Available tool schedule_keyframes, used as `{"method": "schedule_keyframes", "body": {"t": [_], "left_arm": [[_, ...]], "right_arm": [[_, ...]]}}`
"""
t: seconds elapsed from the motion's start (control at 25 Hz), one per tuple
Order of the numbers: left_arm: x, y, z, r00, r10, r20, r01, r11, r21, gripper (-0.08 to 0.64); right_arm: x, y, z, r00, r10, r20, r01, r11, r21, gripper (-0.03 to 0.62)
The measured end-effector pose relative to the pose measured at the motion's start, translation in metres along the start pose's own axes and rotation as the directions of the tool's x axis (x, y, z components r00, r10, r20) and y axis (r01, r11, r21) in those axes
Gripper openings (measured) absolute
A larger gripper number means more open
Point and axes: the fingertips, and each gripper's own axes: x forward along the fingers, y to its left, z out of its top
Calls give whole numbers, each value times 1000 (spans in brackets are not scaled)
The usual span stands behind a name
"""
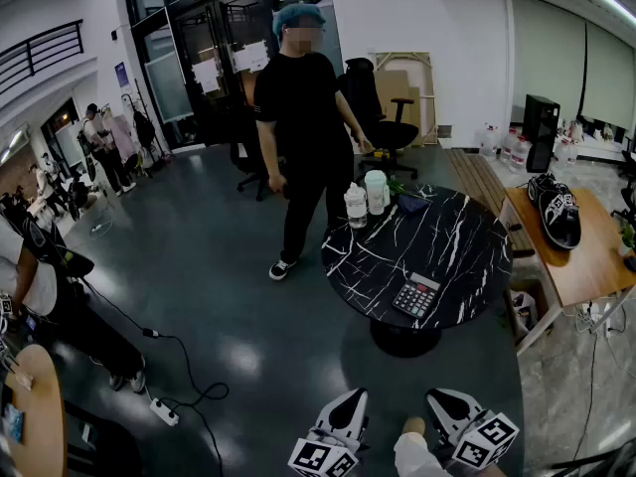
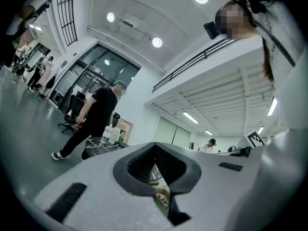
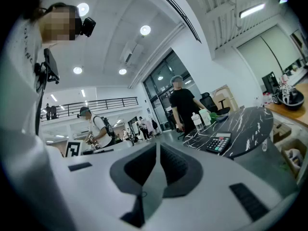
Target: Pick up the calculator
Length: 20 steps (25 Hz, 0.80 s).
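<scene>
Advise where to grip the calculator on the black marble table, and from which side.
Probably best to pinch the calculator across its two long side edges, coming from above. It lies flat, keys up, on the black marble table, so those edges are the only opposing faces on offer. The bottles stand well clear at the far rim.

The left gripper (image 1: 343, 415) and right gripper (image 1: 452, 413) sit side by side at the bottom edge of the head view, pointing roughly level. Each has its jaws closed together and is empty.
</scene>
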Motion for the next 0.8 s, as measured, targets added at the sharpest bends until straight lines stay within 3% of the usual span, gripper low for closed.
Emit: {"method": "schedule_keyframes", "body": {"t": [0.32, 0.68, 0.8], "left_arm": [[95, 21, -5, 1000, -11, -21, 12, 999, 36, 6], [207, 50, -13, 1000, -24, -16, 25, 998, 64, 6], [226, 63, -15, 1000, -6, -23, 8, 997, 75, 6]], "right_arm": [[53, -82, 27, 999, 14, -38, -14, 1000, 2, 11], [81, -194, 52, 996, -50, -79, 54, 998, 44, 14], [95, -220, 56, 995, -38, -95, 44, 997, 60, 60]]}}
